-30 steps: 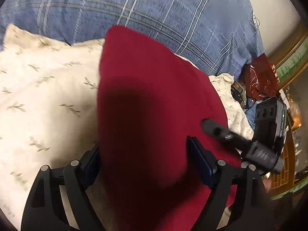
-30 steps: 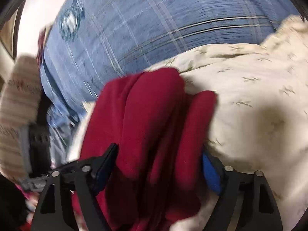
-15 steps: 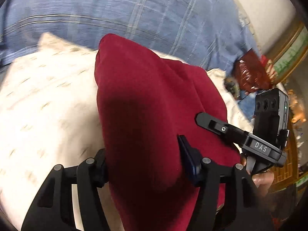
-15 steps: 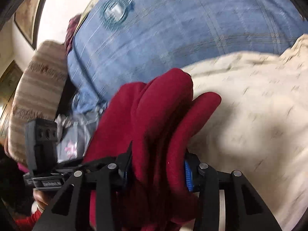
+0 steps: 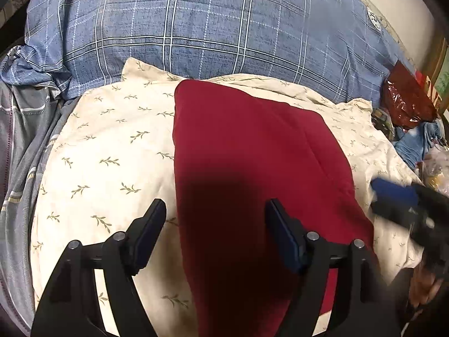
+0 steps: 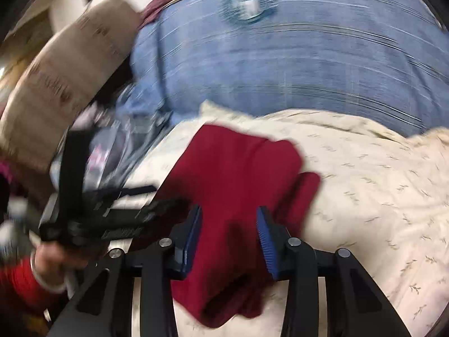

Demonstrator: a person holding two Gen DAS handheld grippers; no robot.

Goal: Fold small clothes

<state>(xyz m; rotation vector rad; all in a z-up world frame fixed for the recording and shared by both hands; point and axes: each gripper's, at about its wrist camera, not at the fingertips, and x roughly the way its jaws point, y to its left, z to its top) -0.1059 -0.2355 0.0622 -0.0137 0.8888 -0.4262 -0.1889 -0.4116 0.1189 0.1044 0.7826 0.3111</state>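
Right wrist view motion-blurred; red garment [image 6: 238, 185] near edge hidden behind gripper fingers [image 6: 190, 236].

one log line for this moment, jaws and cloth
left gripper: jaws opening, off cloth | right gripper: jaws closing, not gripping | red cloth: folded on cream sheet

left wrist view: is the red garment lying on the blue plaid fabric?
No. The red garment lies on the cream leaf-print cloth; the blue plaid fabric sits beyond it, past the cream cloth's far edge.

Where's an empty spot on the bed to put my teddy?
Left of the red cloth, the leaf-print sheet lies bare up to the grey bedding. The sheet's right edge is crowded with bags and clothes.
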